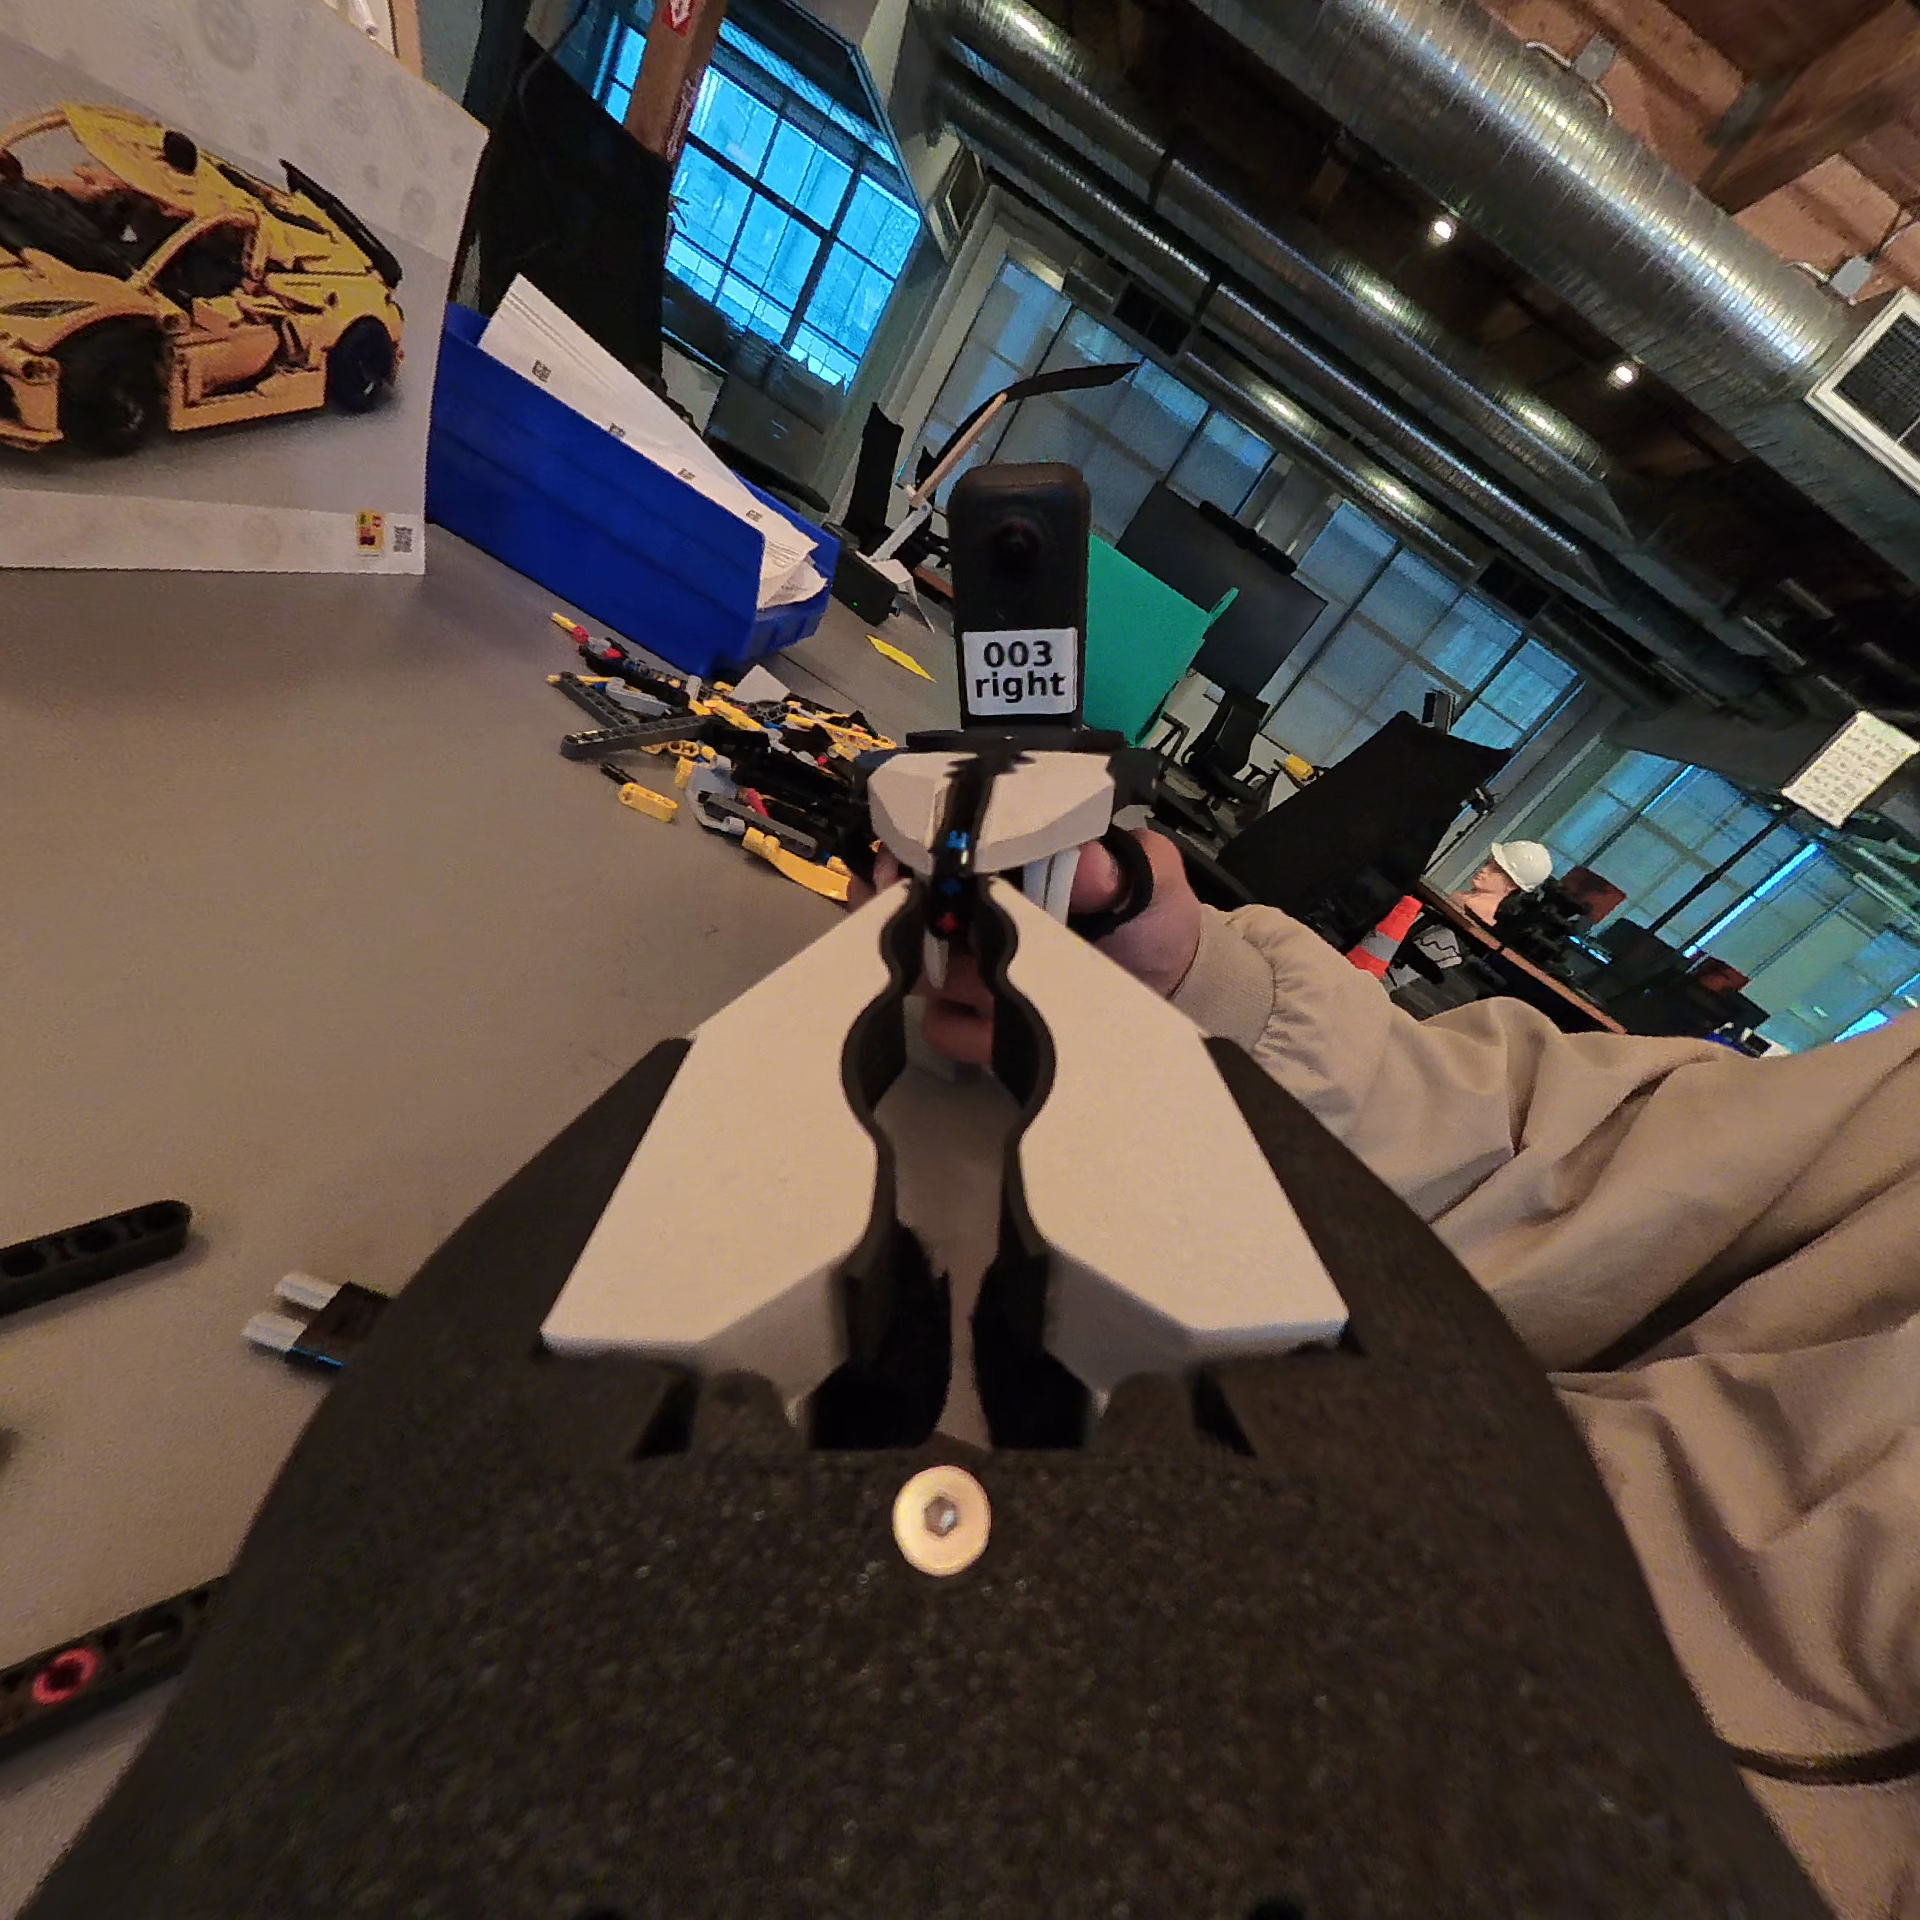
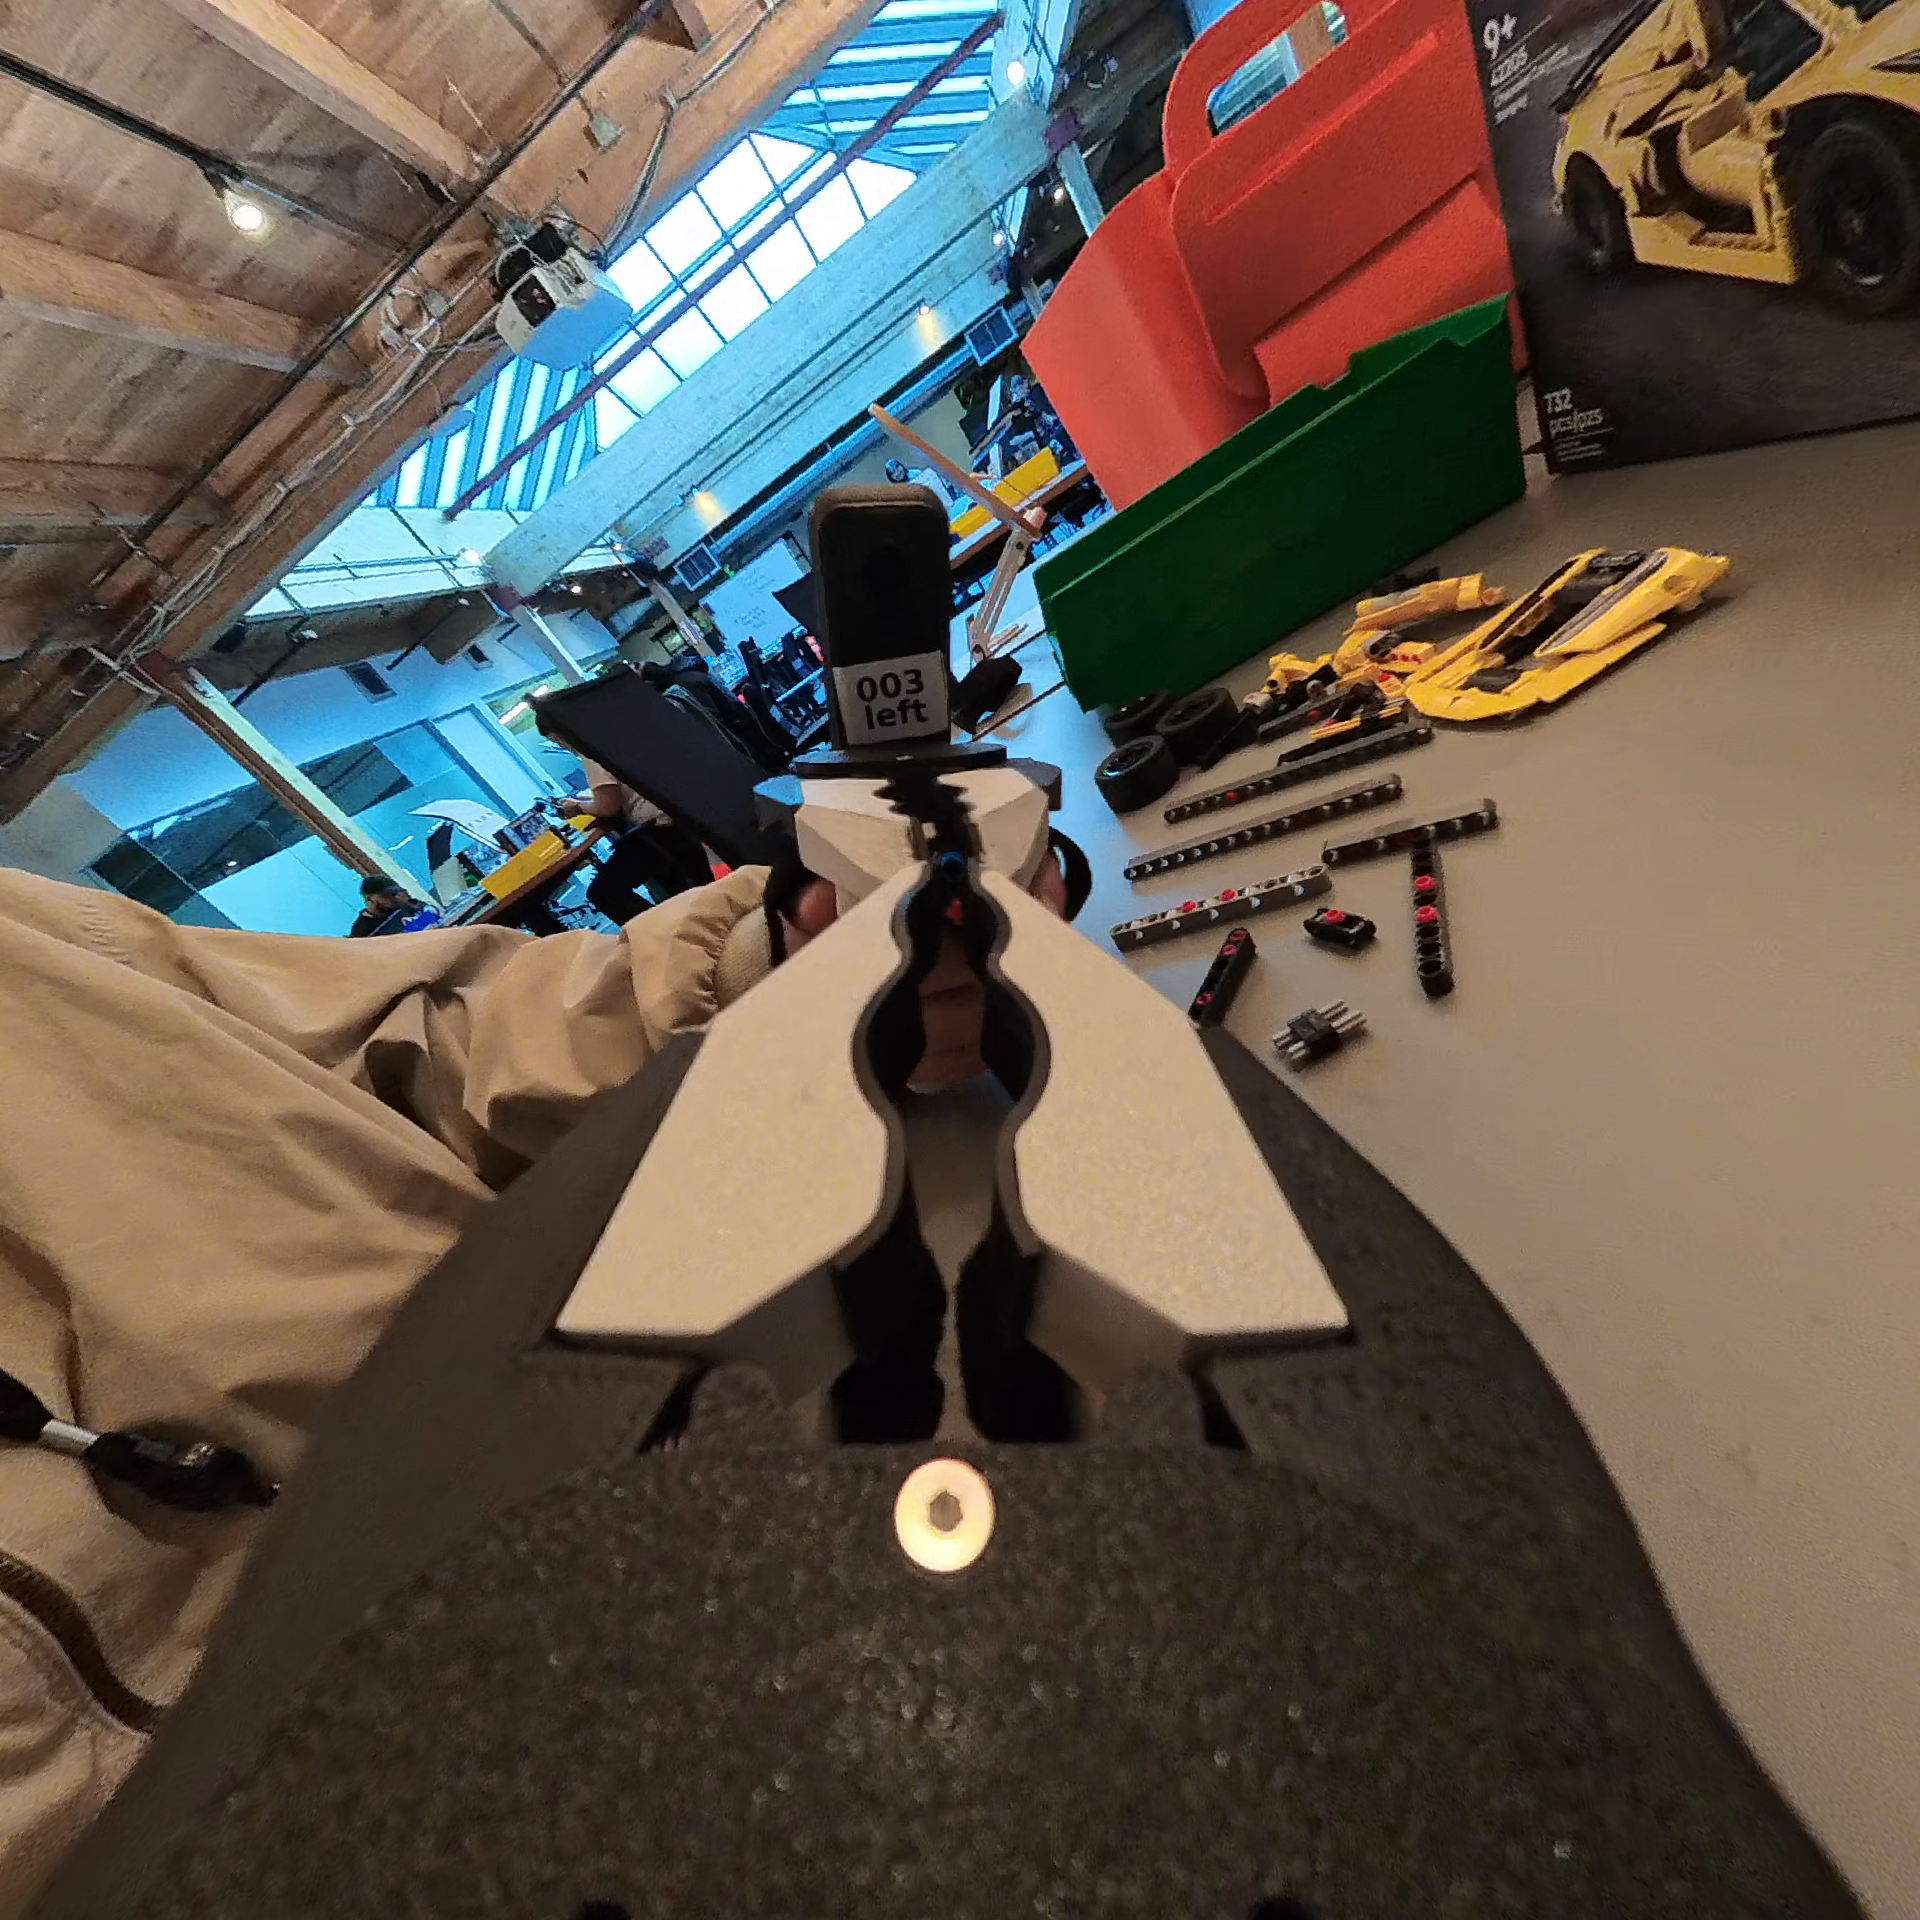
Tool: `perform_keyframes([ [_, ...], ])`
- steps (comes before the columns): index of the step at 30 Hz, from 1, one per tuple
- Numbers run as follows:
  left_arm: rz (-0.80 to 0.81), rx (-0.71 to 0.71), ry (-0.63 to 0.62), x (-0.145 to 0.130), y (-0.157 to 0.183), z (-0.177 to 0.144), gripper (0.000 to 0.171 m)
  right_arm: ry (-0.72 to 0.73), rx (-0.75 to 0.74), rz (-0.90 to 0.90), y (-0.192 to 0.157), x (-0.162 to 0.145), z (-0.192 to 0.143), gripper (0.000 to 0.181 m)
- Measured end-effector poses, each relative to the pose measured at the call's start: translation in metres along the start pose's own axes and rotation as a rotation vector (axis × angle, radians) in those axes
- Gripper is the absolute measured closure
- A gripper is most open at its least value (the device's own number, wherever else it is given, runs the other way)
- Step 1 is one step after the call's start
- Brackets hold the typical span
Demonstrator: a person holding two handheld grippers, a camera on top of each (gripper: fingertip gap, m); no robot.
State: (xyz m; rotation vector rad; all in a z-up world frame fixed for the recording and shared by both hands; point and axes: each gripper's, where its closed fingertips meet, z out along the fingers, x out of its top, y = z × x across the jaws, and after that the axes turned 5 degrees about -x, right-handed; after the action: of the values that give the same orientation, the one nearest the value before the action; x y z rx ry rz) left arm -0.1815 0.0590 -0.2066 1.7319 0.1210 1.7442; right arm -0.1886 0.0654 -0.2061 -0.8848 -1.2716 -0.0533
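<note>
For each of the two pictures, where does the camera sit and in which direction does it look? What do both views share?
Left wrist view: sits on the left gripper, looks along its shut fingers at the right gripper tip to tip; a beige sleeve and blue bin show.
Right wrist view: sits on the right gripper, faces the left gripper; black beams lie on the table.
Shared: both grippers pinching one small dark part, and the table.

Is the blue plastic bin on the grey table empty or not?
Not empty: white paper sheets stick out of the blue plastic bin on the grey table.
</note>
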Motion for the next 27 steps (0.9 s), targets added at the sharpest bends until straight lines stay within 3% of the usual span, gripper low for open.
perform_keyframes([
  [10,0.099,0.006,-0.046,-0.003,0.006,-0.001,0.165,-0.015,0.091,0.125,-0.006,-0.002,-0.001,0.176],
  [16,0.133,0.024,-0.117,-0.012,0.006,-0.001,0.165,-0.066,0.079,0.148,-0.005,-0.011,-0.002,0.179],
  [18,0.148,0.033,-0.115,-0.011,0.006,-0.002,0.165,-0.083,0.047,0.075,-0.006,-0.012,-0.003,0.18],
  [23,0.099,0.02,-0.021,0.003,0.006,-0.008,0.165,-0.07,0.015,-0.019,-0.005,-0.007,-0.003,0.181],
  [24,0.067,0.024,0.1,0.023,0.004,-0.023,0.165,-0.023,-0.029,-0.02,0.002,0.001,-0.012,0.181],
  [26,-0.053,0.022,0.395,0.067,-0.008,-0.076,0.166,0.203,-0.074,0.08,0.023,0.04,-0.065,0.181],
  [27,-0.066,0.014,0.402,0.067,-0.008,-0.079,0.166,0.222,-0.109,0.05,0.027,0.045,-0.079,0.181],
])
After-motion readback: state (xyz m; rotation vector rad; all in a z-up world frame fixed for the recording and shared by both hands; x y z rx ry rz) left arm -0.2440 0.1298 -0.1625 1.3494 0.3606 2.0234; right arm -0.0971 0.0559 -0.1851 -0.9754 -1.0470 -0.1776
